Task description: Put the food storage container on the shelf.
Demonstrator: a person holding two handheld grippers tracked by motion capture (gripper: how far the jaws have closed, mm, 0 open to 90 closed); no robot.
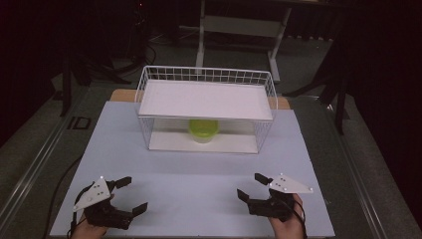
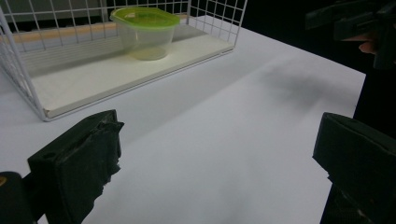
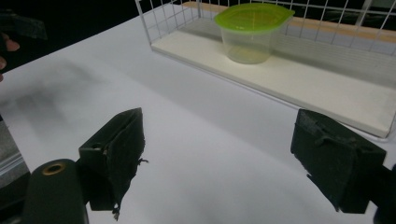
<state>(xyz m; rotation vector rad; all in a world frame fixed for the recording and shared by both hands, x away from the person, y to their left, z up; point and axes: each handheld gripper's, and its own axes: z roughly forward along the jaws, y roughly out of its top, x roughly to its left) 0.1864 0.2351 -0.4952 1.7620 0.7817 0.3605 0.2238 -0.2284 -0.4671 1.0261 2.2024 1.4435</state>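
Black jaws of the left gripper (image 1: 131,194) and the right gripper (image 1: 252,185) stand spread wide and empty, both held low over the near edge of the white table (image 1: 199,184), well apart from each other. Farther back, a clear container with a green lid (image 1: 203,130) sits upright on the lower board inside the white wire rack (image 1: 206,110), under its upper shelf (image 1: 206,99).

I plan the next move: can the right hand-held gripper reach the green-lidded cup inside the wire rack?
Probably yes: the rack's near side looks open, and bare table lies between the open right hand-held gripper and cup.
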